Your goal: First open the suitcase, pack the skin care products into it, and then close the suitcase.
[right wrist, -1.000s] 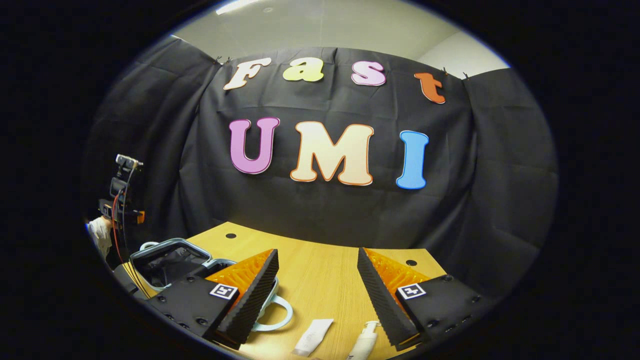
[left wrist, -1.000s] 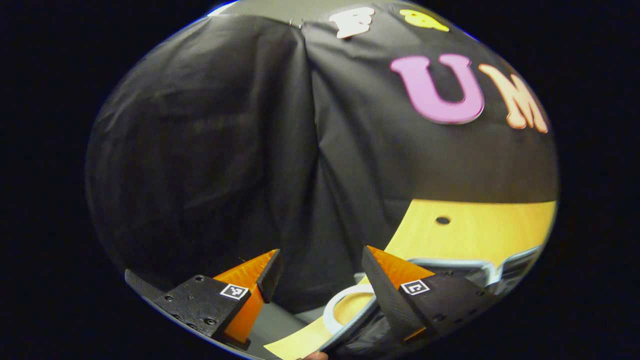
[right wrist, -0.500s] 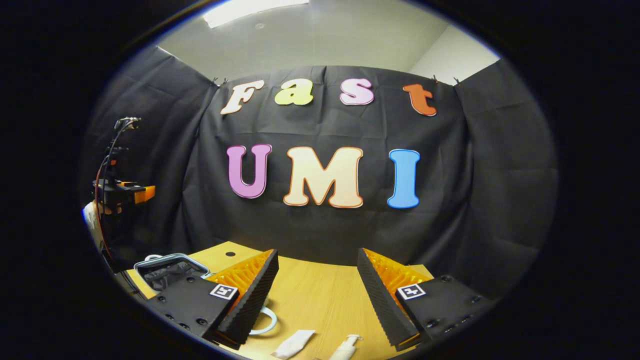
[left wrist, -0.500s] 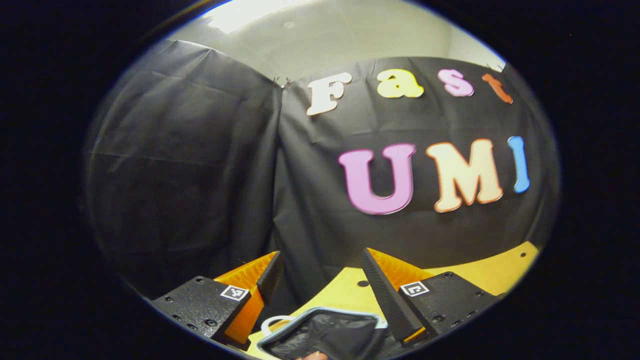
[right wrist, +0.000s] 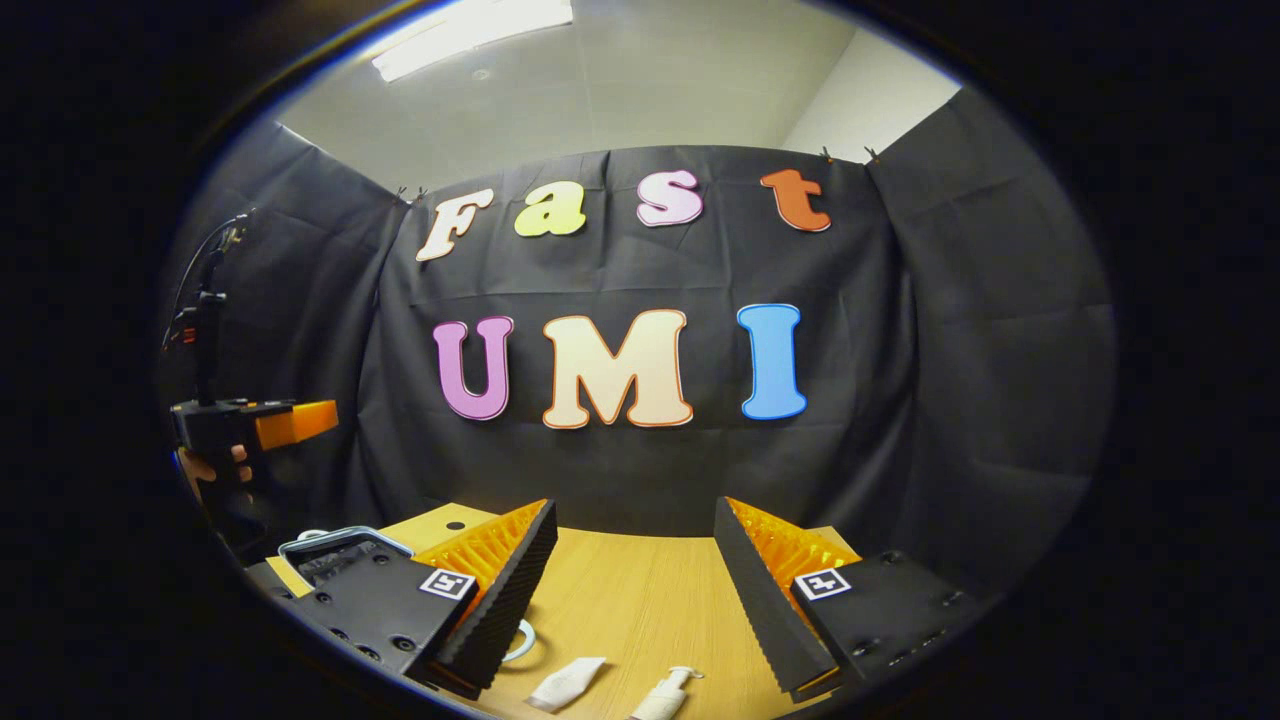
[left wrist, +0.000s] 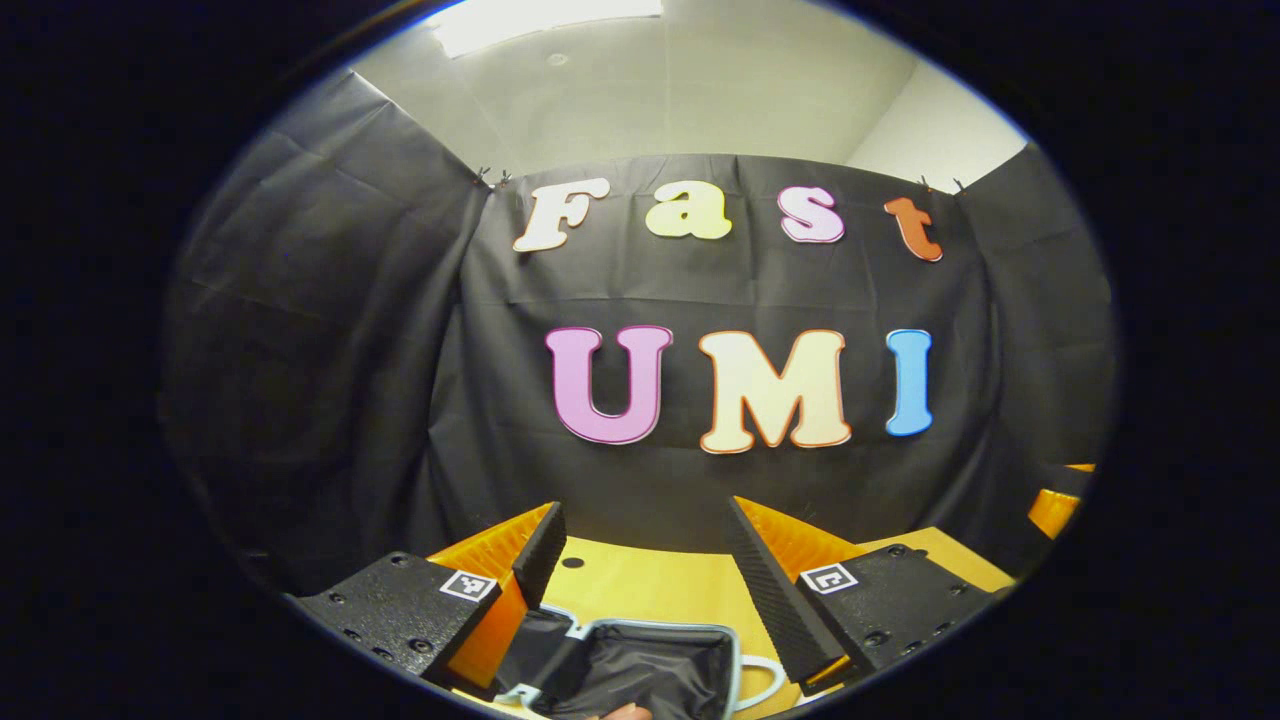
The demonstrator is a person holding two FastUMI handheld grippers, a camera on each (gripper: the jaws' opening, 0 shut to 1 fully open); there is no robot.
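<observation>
At the bottom centre of the left gripper view, the suitcase (left wrist: 640, 670) now lies open beneath the wide-open, empty left gripper (left wrist: 640, 560), which has swung round from the wall, while the right gripper (right wrist: 633, 590), also wide open and empty, hovers above the tube (right wrist: 566, 684) and pump bottle (right wrist: 662, 695), so packing appears next.

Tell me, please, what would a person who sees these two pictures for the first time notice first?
In the left gripper view, the open suitcase with its dark lining lies on the wooden table, just below the open left gripper. In the right gripper view, the open right gripper hangs over the table, where a white tube and a white pump bottle lie side by side, not yet packed. At that view's left edge a hand holds the left gripper above the suitcase.
</observation>
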